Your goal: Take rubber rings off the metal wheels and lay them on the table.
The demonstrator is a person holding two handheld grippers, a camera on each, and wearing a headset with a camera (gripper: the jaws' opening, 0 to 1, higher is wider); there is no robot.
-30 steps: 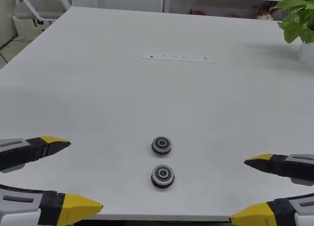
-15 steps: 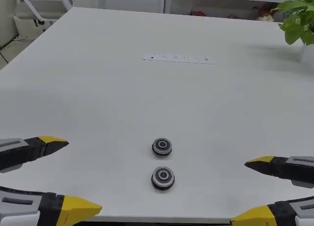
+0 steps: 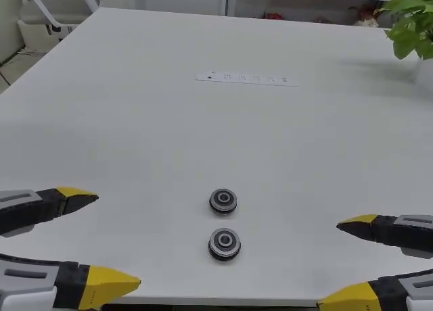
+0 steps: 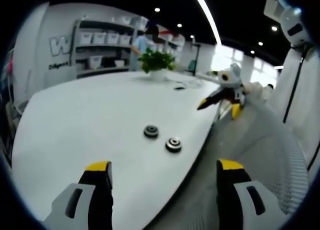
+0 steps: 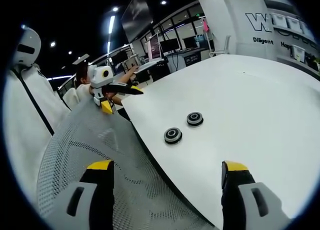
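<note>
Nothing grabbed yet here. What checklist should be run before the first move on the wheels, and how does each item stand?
1. Both wheels in sight and apart: ok. The near wheel and far wheel lie flat with a gap between them.
2. Rings on the wheels: ok, a dark band circles each.
3. Left gripper open and empty: ok.
4. Right gripper open and empty: ok.
5. Bare table beside the wheels for the rings: ok.
6. Wheels fixed against sliding: cannot tell.
</note>
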